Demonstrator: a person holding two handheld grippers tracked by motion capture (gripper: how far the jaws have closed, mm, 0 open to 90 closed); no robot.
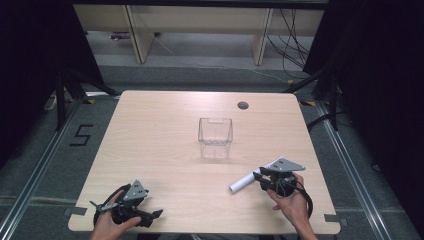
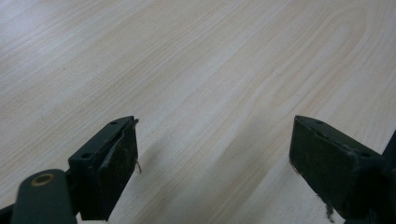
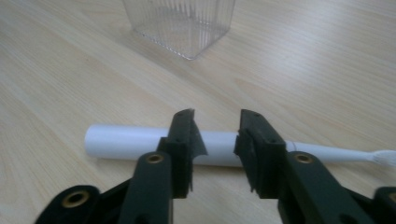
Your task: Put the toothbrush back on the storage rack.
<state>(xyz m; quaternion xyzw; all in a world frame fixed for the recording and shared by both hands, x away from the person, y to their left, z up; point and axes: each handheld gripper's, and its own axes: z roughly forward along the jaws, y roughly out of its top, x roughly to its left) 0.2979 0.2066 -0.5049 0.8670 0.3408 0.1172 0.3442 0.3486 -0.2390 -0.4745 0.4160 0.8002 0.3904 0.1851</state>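
Right gripper view: the right gripper, jaws partly open, sits over a white electric toothbrush lying on the table, seemingly not clamping it. Left gripper gapes wide, empty, near left.

A white electric toothbrush lies flat on the table, brush head pointing away from the clear container.

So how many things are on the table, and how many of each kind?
Electric toothbrush, white, lying flat: 1
Clear plastic container, standing upright: 1
Hand-held grippers: 2, the left gripper and the right gripper
Total: 4 things on the wooden table
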